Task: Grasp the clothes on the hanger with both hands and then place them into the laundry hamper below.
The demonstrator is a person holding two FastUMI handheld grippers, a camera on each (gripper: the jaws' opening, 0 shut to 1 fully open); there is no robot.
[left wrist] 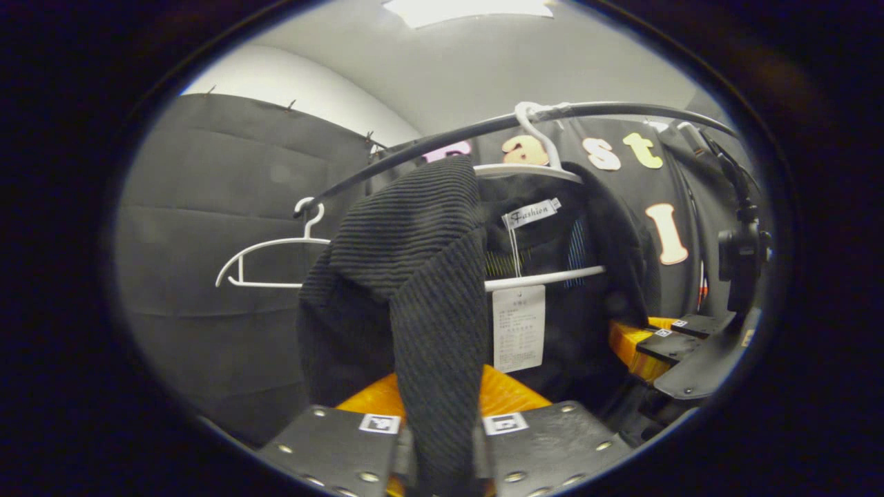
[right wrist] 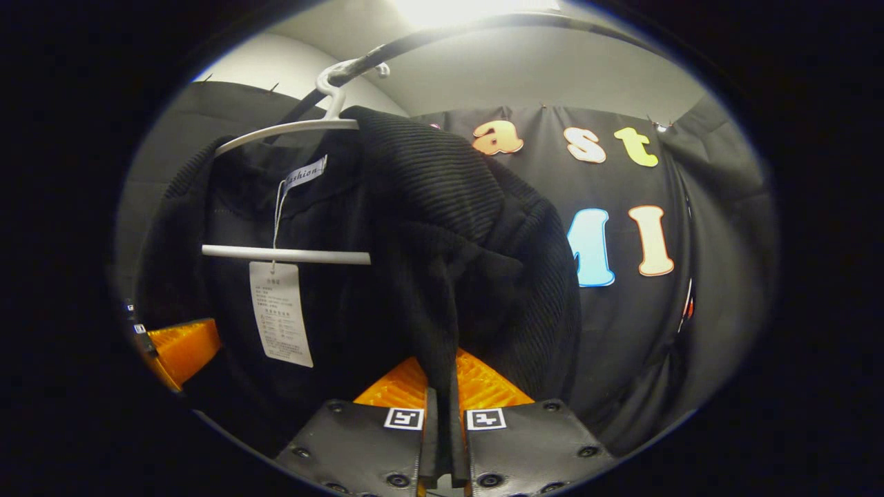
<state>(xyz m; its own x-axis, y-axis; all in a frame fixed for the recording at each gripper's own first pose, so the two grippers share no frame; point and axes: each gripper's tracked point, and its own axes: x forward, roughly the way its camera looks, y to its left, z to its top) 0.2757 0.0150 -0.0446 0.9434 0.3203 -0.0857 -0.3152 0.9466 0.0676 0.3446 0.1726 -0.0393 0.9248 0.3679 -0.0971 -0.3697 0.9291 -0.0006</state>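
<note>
black ribbed garment (left wrist: pixel 414 235) is seen draped over a white hanger (left wrist: pixel 532 169) hooked on the dark rail (left wrist: pixel 428 141); the hanger is taken as landmark. garment hangs straight down from the hanger's shoulders, its long axis vertical, paper tag (left wrist: pixel 519 328) dangling below the hanger's crossbar.

left tongs (left wrist: pixel 442 442) are closed on a fold of the garment's front edge below the hanger's one end; cloth runs down between both fingers. right tongs (right wrist: pixel 442 442) are likewise clamped on a fold below the hanger's other end, cloth pinched in the narrow gap. in the left gripper view the right tongs (left wrist: pixel 680 342) are seen just beyond the hanger's far shoulder.

both grips lie below the hanger, one per side, neither plainly nearer. the cloth rises from the tongs up and over the hanger's shoulders, so it is judged that it must first be lifted off or slid clear of the hanger ends before being lowered. hamper below is not made out. a second, bare hanger (left wrist: pixel 269 259) hangs on the rail, well apart from the loaded one.
</note>
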